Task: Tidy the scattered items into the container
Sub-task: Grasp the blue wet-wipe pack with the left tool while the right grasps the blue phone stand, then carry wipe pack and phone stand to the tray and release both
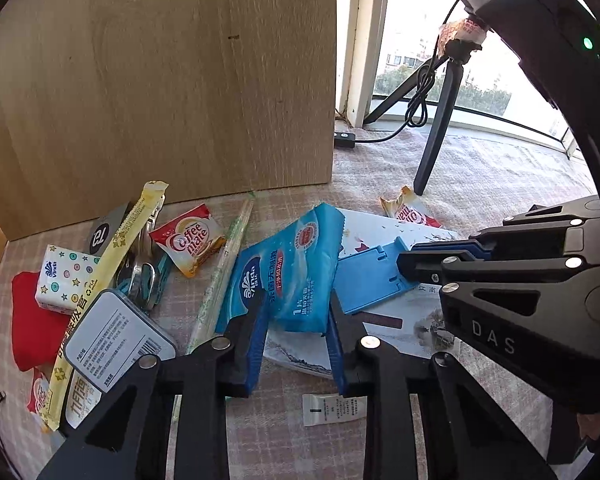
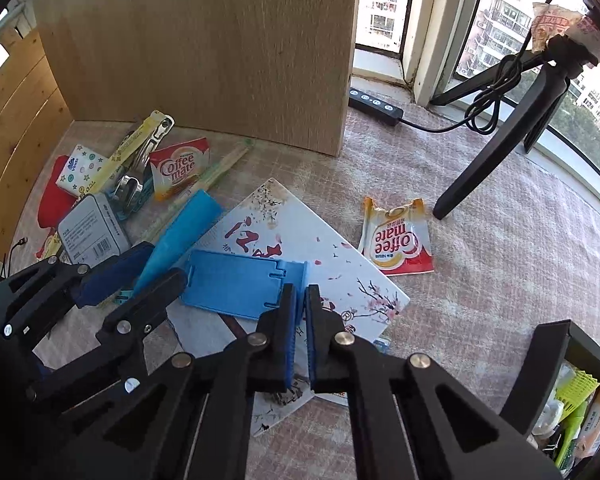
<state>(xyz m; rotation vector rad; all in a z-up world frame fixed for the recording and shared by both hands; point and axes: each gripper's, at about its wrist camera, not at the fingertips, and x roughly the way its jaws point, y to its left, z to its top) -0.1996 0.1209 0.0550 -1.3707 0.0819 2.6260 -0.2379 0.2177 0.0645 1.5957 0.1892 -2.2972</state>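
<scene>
Checked cloth covers the table, with a wooden panel filling the upper left and windows at upper right. Mid-frame lies a flowered card; on it a blue plastic stand — stiff and light, best pinched by its edge. The right gripper has its jaws clenched on that stand's right edge. The left gripper grasps a blue tissue pack, soft and slippery — take it across the middle. Open cloth lies rightward, toward the container at lower right.

Left hand-held gripper clamped around blue wet-wipe packet over patterned booklet.
</scene>
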